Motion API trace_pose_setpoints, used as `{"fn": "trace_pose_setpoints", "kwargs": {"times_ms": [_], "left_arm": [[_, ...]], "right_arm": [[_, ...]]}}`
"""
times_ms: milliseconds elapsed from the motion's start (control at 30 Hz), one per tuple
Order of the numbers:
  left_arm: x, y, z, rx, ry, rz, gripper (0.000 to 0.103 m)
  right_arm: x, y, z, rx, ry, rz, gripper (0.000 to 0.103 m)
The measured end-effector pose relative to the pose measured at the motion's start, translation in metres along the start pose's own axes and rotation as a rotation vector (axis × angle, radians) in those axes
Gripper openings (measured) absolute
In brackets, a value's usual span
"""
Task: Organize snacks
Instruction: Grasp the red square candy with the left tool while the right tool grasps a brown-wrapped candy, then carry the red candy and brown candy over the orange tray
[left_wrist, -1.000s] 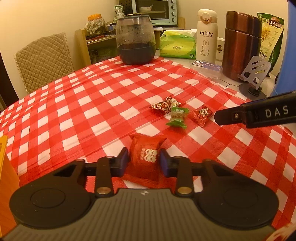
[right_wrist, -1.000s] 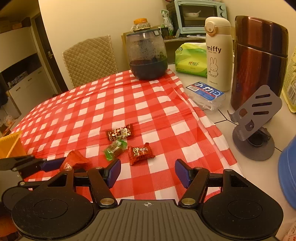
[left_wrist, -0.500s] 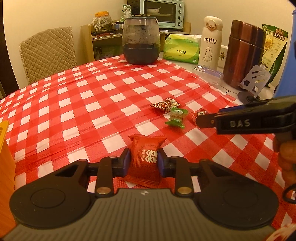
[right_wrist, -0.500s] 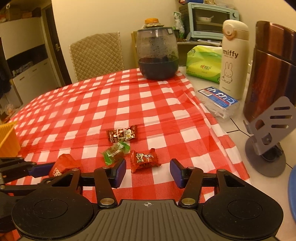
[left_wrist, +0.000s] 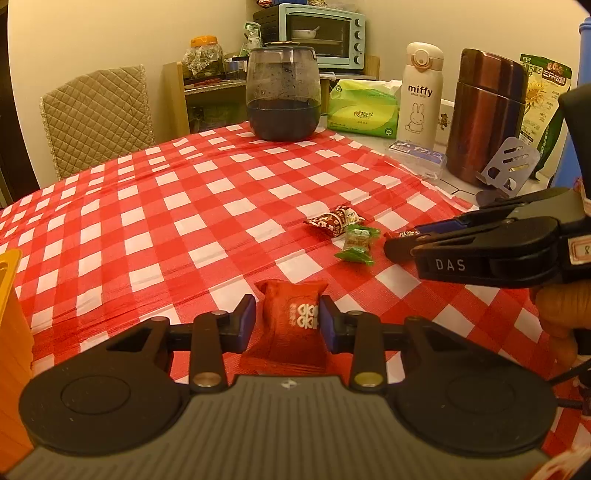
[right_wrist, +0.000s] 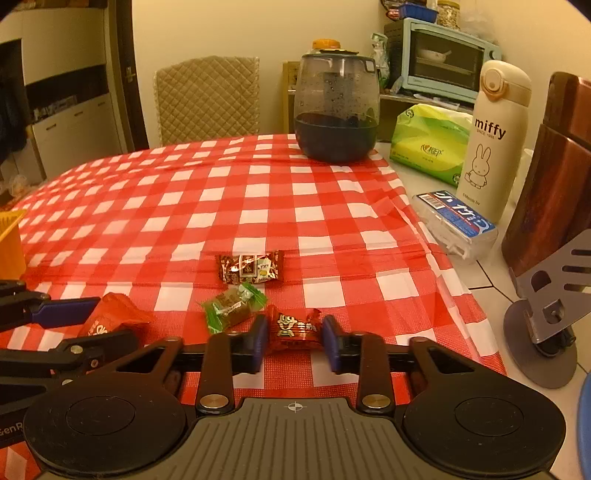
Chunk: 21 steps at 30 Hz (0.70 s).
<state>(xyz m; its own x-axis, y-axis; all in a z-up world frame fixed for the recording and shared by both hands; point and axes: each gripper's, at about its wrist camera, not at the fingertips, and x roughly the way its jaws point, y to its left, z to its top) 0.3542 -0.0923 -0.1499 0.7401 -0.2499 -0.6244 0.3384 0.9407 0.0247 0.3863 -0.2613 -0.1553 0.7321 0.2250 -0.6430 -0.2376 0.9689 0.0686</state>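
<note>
My left gripper (left_wrist: 287, 325) is shut on a red snack packet (left_wrist: 295, 325) with white print, held just above the checked cloth; the packet also shows in the right wrist view (right_wrist: 110, 321). My right gripper (right_wrist: 293, 341) has closed around a small red candy (right_wrist: 295, 326) lying on the cloth, with both pads against it. A green-wrapped candy (right_wrist: 234, 306) and a brown-wrapped candy (right_wrist: 251, 266) lie just beyond it. In the left wrist view the right gripper (left_wrist: 402, 242) reaches in from the right beside the green candy (left_wrist: 357, 243) and the brown candy (left_wrist: 334, 221).
A yellow basket (left_wrist: 9, 332) stands at the left edge. At the back stand a dark glass jar (right_wrist: 336, 110), a green tissue pack (right_wrist: 430, 147), a miffy flask (right_wrist: 493, 136), a brown flask (left_wrist: 484, 114), a clear box (right_wrist: 456, 225) and a grey phone stand (right_wrist: 554, 295).
My right gripper moved forward and down and narrowed its jaws onto the small red candy. My left gripper kept its hold on the red packet.
</note>
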Motion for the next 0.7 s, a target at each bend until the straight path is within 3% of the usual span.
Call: {"fn": "trace_pose_setpoints", "kwargs": {"times_ms": [267,700], "left_arm": [[0.003,-0.003,-0.001,0.007,0.013,-0.002,0.033],[-0.007,0.0,0.001,-0.034,0.033,0.012,0.024]], "right_arm": [[-0.005,-0.002,-0.002,0.012,0.011,-0.004,0.026],[-0.017,0.0,-0.004,0.03,0.032,0.001,0.026]]}}
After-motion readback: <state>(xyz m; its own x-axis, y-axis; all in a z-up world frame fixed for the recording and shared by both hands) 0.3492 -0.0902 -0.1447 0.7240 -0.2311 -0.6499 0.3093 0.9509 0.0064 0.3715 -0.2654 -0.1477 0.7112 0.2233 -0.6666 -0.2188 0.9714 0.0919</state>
